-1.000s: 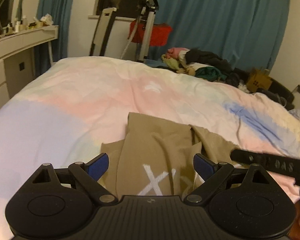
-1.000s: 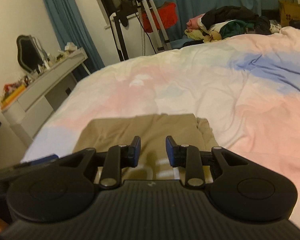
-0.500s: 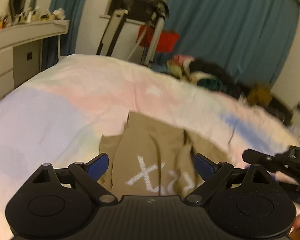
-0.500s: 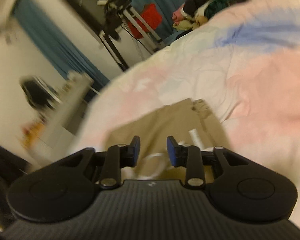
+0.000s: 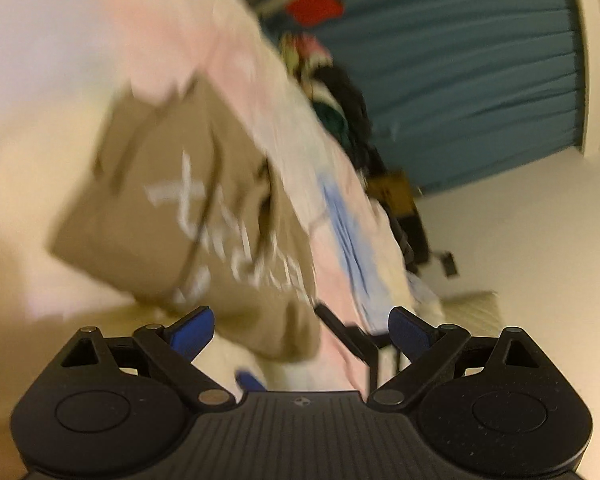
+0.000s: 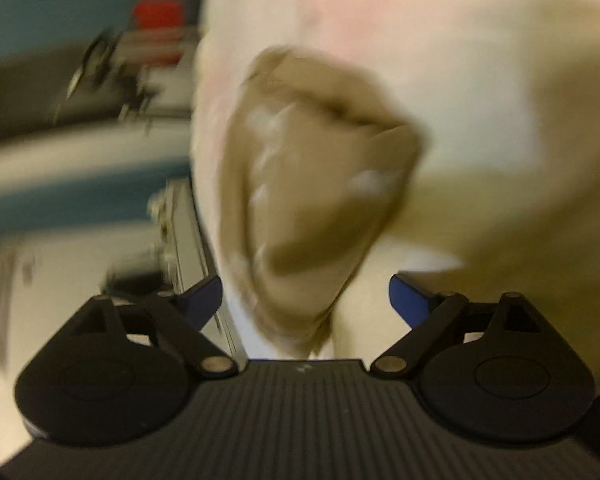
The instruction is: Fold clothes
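Observation:
A tan garment (image 5: 188,208) with white lettering lies partly folded on the pastel bedspread (image 5: 172,32); both views are tilted and blurred by motion. My left gripper (image 5: 300,330) is open just short of the garment's near edge, with nothing between its fingers. The other gripper's black finger and blue pad show between them. In the right wrist view the tan garment (image 6: 312,200) bulges in front of my right gripper (image 6: 306,298), which stands open with its blue pads wide apart and the cloth's near end reaching down between them.
A heap of other clothes (image 5: 332,100) lies at the far side of the bed before blue curtains (image 5: 460,60). A red item (image 6: 156,16) on a stand and a white dresser (image 6: 180,220) stand beside the bed.
Both grippers have swung and rolled sharply, blurring the views. The right gripper's jaws went from nearly shut to wide open. The garment now sits closer to both cameras.

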`<state>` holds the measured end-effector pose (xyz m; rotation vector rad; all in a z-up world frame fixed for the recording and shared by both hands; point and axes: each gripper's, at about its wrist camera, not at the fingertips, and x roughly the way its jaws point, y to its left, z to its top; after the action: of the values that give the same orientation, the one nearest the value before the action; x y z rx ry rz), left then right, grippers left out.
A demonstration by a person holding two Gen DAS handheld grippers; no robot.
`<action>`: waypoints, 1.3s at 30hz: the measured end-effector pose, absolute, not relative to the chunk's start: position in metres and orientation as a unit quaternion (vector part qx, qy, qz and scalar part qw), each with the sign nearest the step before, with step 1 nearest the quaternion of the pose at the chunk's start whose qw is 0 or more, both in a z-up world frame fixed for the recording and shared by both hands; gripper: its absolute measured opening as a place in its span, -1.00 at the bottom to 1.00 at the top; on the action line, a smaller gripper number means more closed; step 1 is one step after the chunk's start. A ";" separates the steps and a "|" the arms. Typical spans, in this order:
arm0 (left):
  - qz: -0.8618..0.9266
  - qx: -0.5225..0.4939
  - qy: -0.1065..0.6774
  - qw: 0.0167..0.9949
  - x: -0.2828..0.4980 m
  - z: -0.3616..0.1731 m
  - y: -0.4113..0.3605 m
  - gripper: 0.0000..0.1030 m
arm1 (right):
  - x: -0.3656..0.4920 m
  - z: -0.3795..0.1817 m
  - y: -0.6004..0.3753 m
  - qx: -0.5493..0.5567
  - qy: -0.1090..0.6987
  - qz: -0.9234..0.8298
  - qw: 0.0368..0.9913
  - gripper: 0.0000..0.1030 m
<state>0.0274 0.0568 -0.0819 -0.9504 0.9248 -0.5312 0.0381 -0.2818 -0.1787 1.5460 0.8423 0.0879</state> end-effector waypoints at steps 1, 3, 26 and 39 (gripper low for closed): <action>-0.244 -0.448 0.436 0.742 0.032 -0.092 0.053 0.84 | 0.038 -0.181 -0.284 0.683 0.357 0.025 0.636 0.59; -0.243 -0.471 0.459 0.713 0.042 -0.111 0.044 0.84 | 0.042 -0.184 -0.285 0.686 0.348 0.016 0.638 0.39; -0.128 -0.606 0.419 0.664 0.032 -0.149 0.084 0.10 | 0.033 -0.144 -0.296 0.642 0.284 0.057 0.710 -0.54; -0.077 -0.620 0.407 0.667 0.021 -0.152 0.112 -0.20 | 0.025 -0.145 -0.297 0.639 0.286 0.046 0.712 -0.54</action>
<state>0.0209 0.1120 -0.1519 -1.3986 0.9177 -0.1727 0.0251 -0.2967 -0.1449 1.4171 0.6345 0.1014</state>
